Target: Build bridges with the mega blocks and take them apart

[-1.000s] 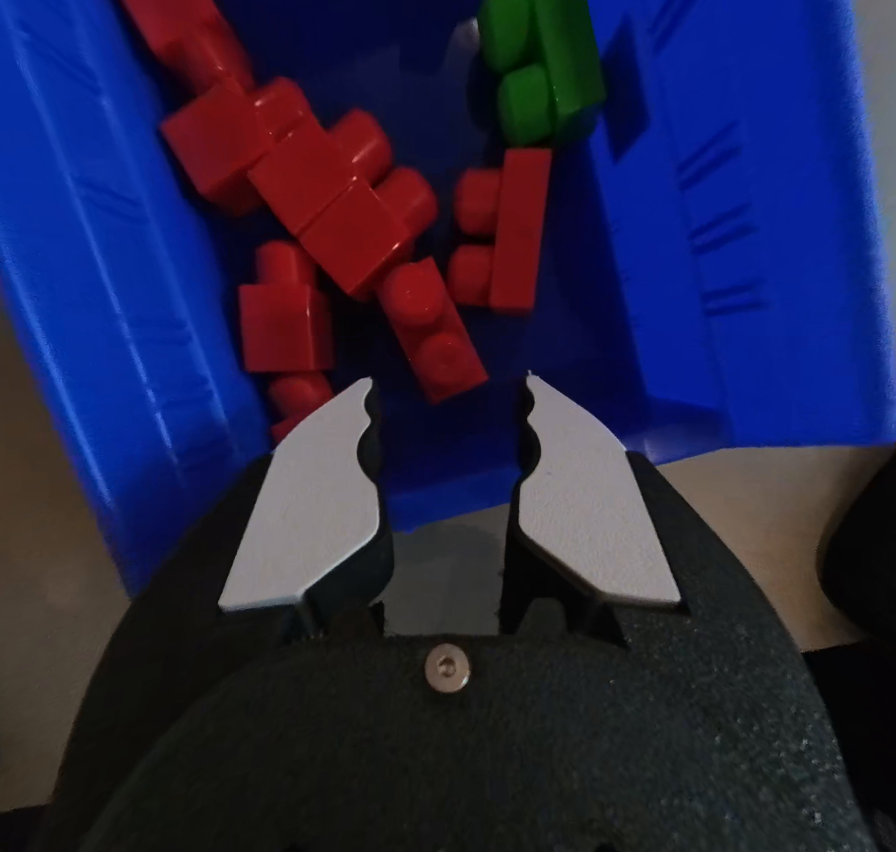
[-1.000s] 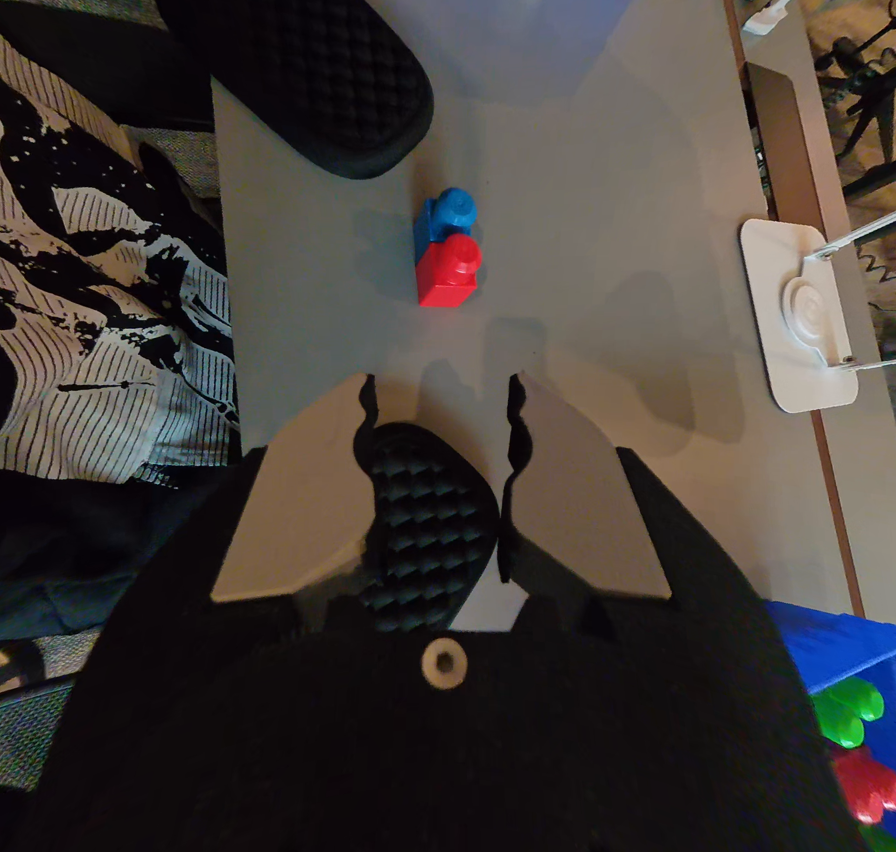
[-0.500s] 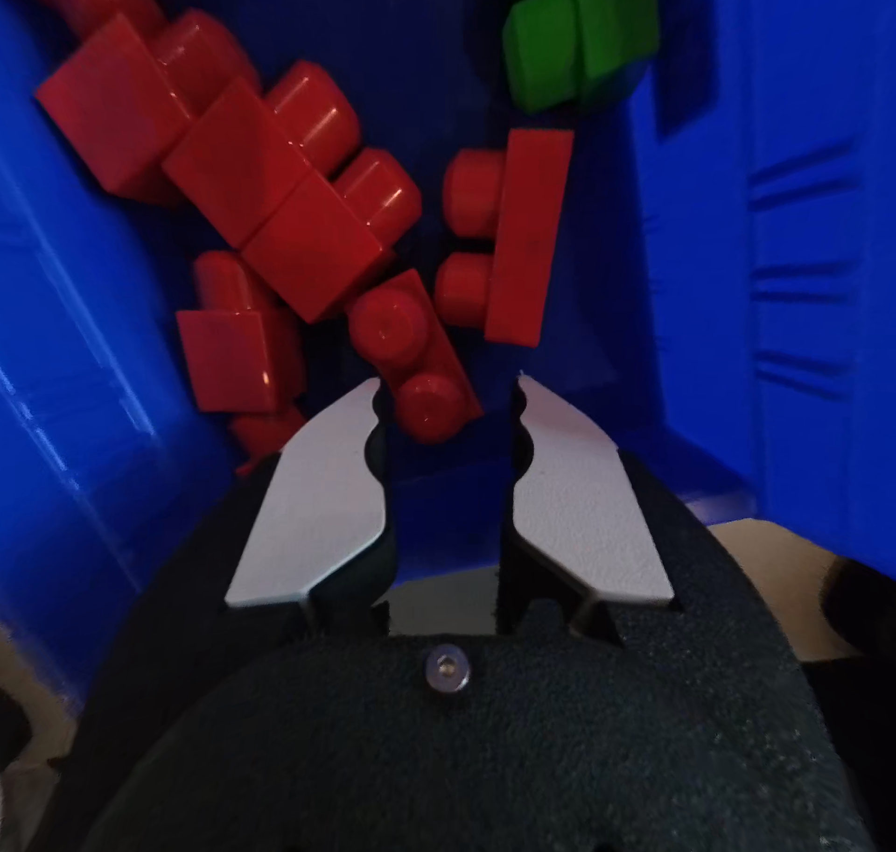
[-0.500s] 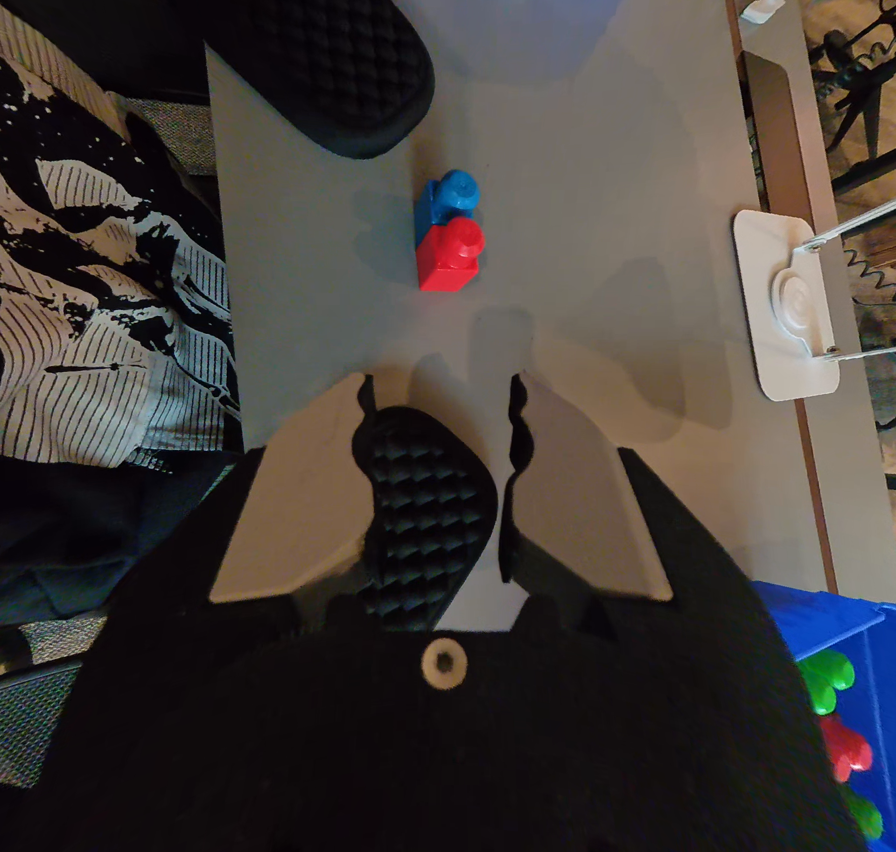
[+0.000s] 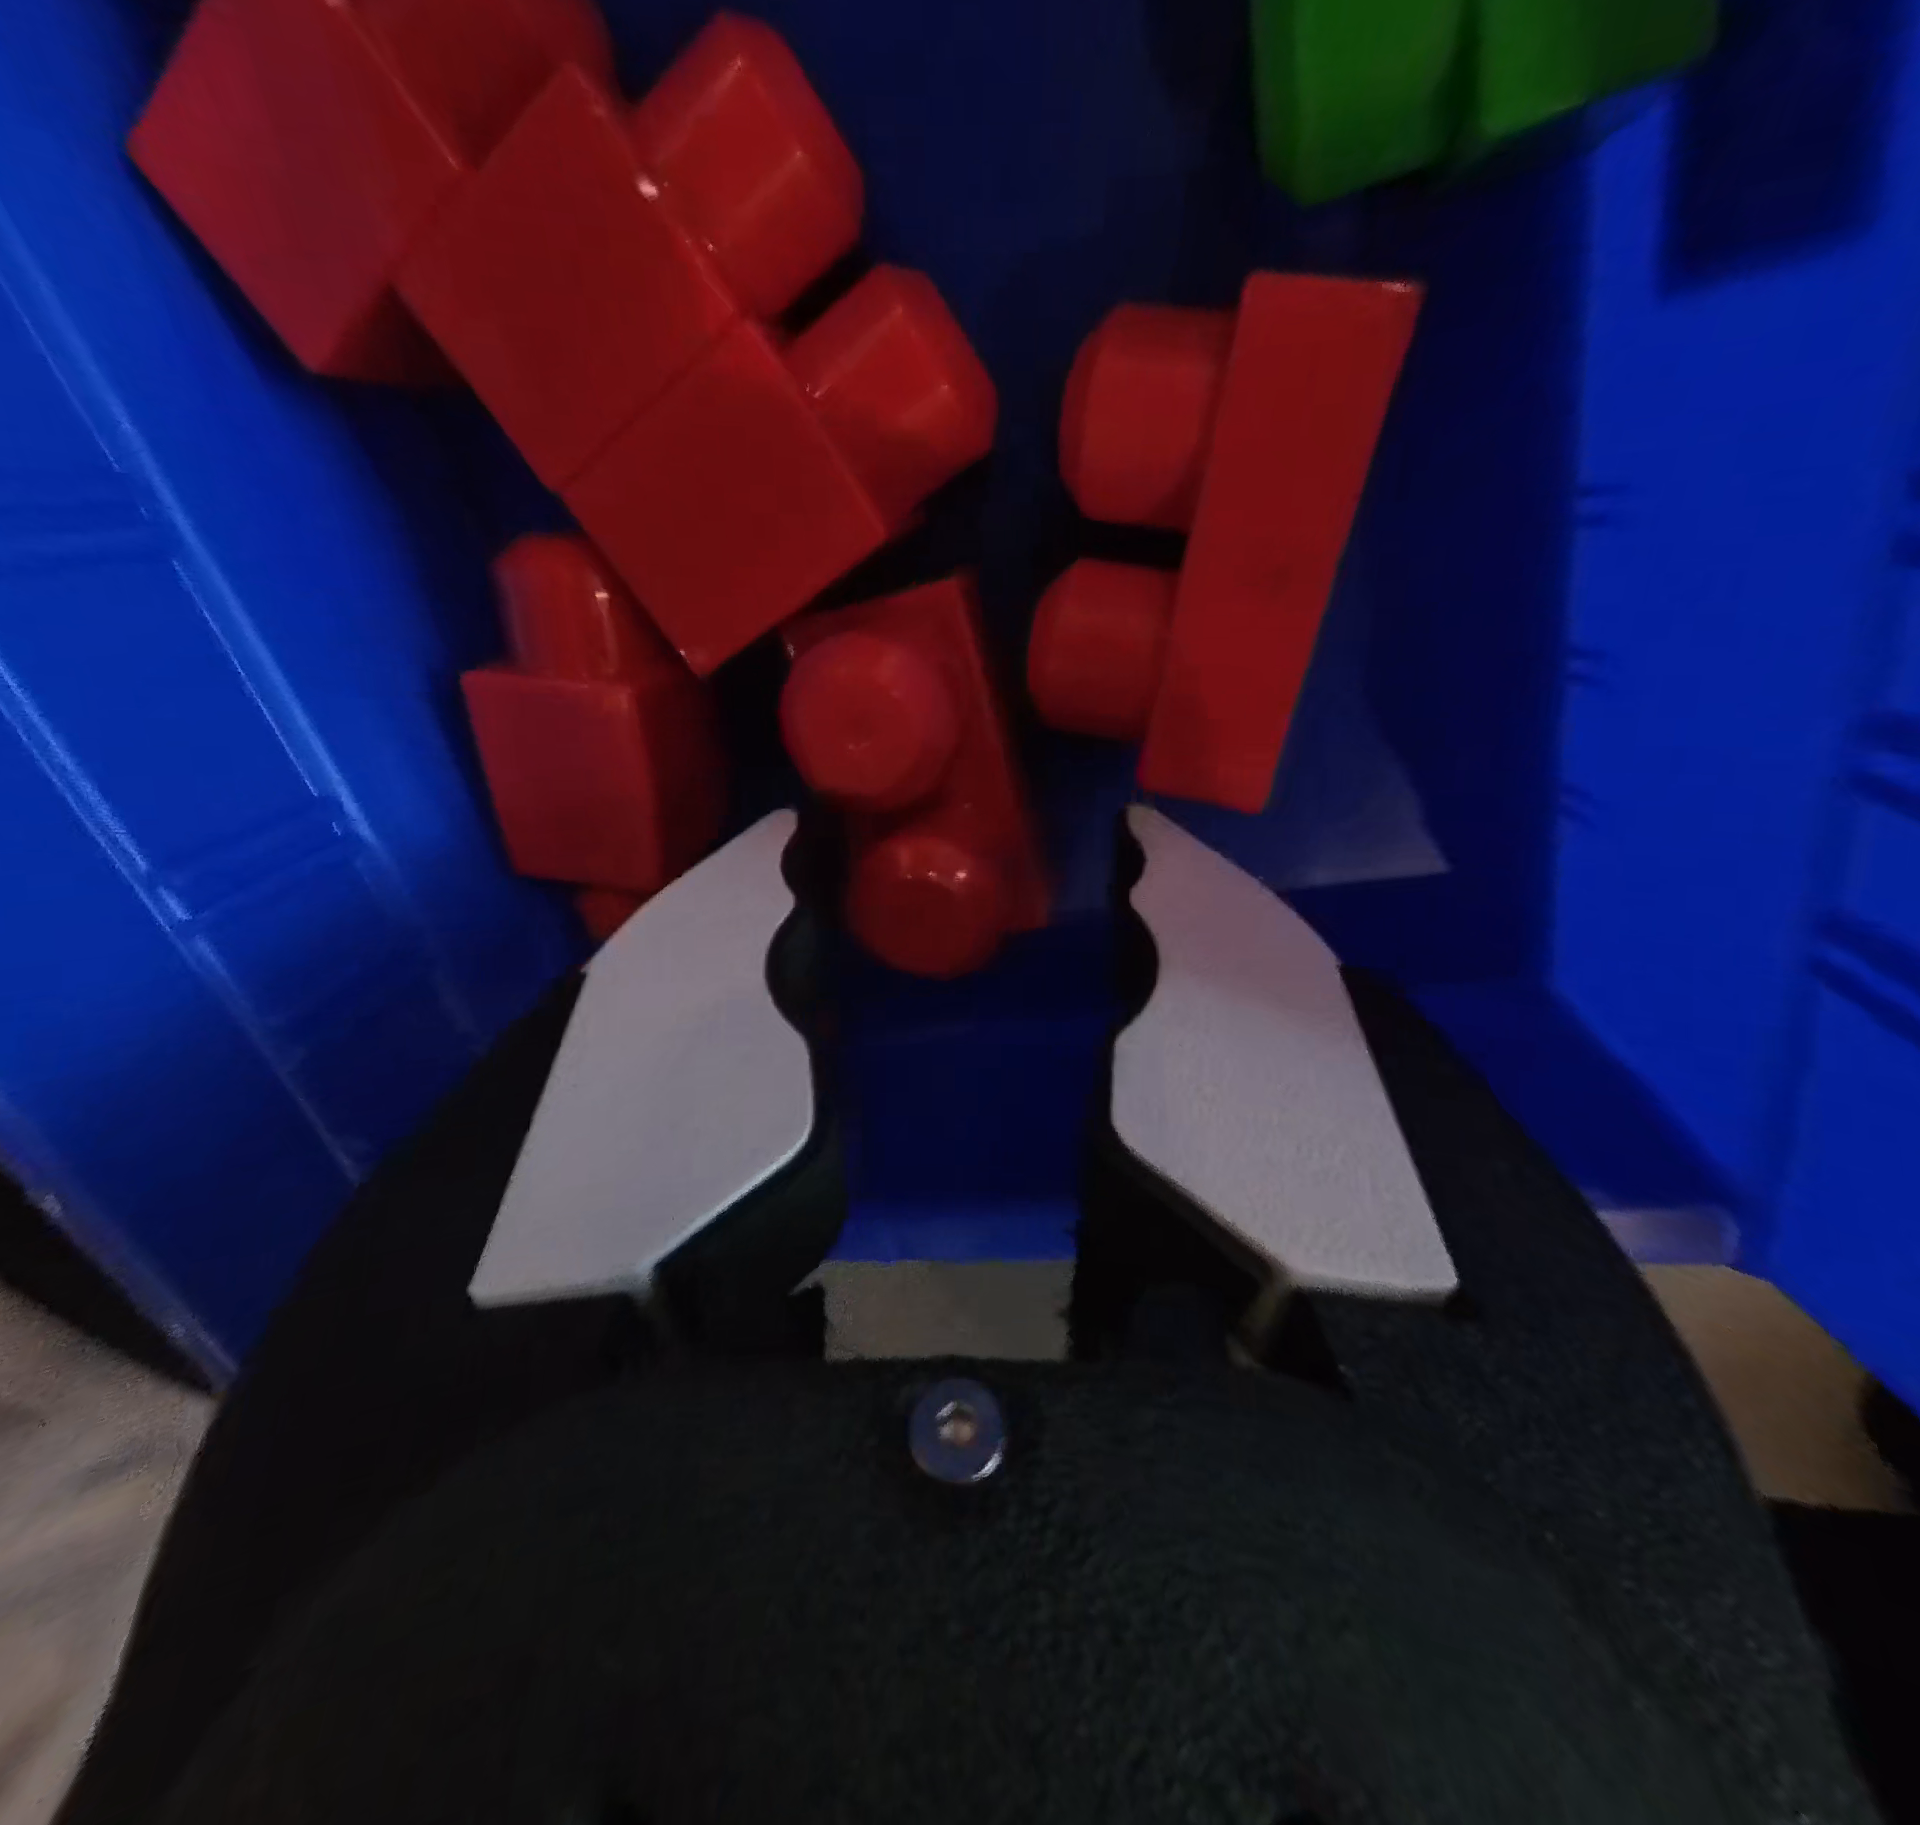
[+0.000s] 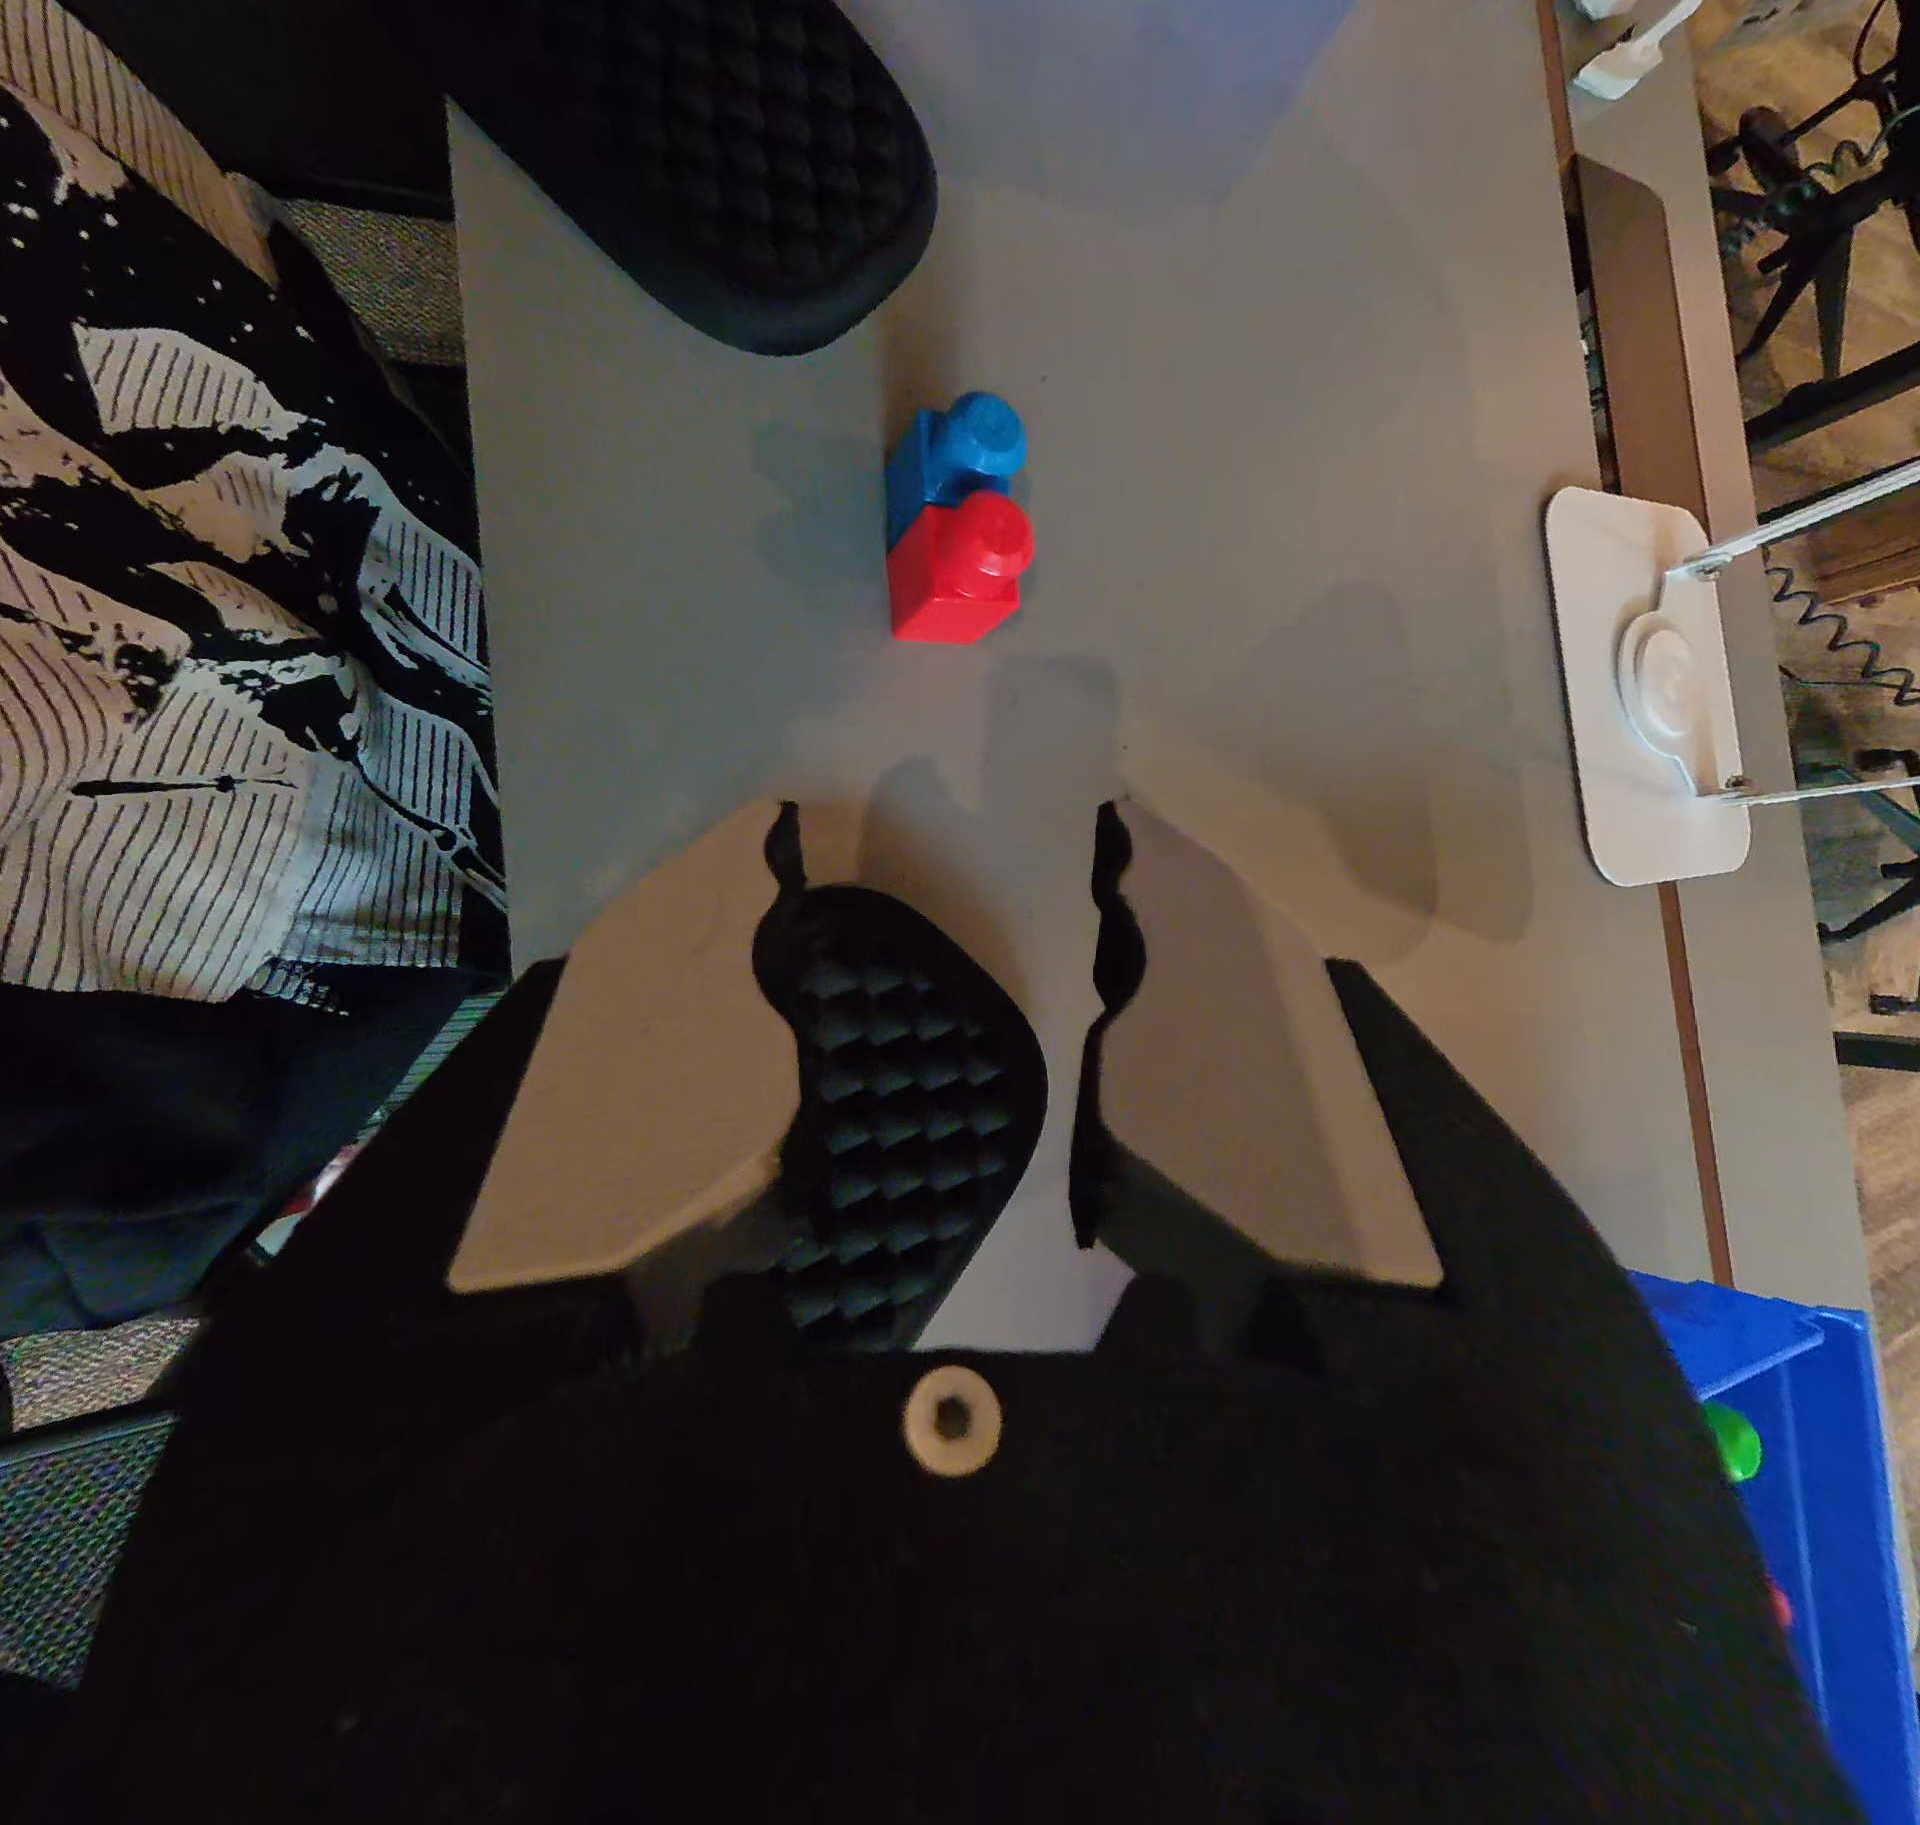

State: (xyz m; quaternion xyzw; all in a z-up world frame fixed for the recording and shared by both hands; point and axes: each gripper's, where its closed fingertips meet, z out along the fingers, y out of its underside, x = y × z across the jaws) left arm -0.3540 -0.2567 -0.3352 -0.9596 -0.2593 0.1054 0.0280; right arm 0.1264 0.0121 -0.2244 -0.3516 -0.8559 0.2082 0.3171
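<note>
Inside the left wrist view, a blue bin [image 5: 208, 736] filled most of the frame, with its walls rising on the left and the right. Red blocks lay in a pile in it. At the upper left was a clump of red blocks [image 5: 540, 248] pushed close together; about three could be counted, though the blur made that unsure. Below them, at the middle left, sat one small red block [image 5: 592, 767]. Near the middle lay a two-stud red block [image 5: 914, 788], tilted, with its round studs facing the camera. To its right stood one more long red block [image 5: 1278, 539] with two studs on its left side. At the upper right was one green block [image 5: 1455, 40], cut off by the top edge. The left gripper [image 5: 961, 830] was spread wide and held nothing. The lower stud of the two-stud red block sat just between its two tips, but the fingers [image 5: 675, 1058] were not pressing on it.

Over in the right wrist view, a gray table [image 6: 1247, 425] ran up the middle. At the upper left lay a black bumpy pad [image 6: 675, 113]. In the middle stood one blue block [image 6: 956, 456] and one red block [image 6: 961, 570], touching side by side. At the right edge sat a white flat plate [image 6: 1631, 695]. The right gripper [image 6: 945, 819] was spread wide too, empty, well apart from the two blocks.
</note>
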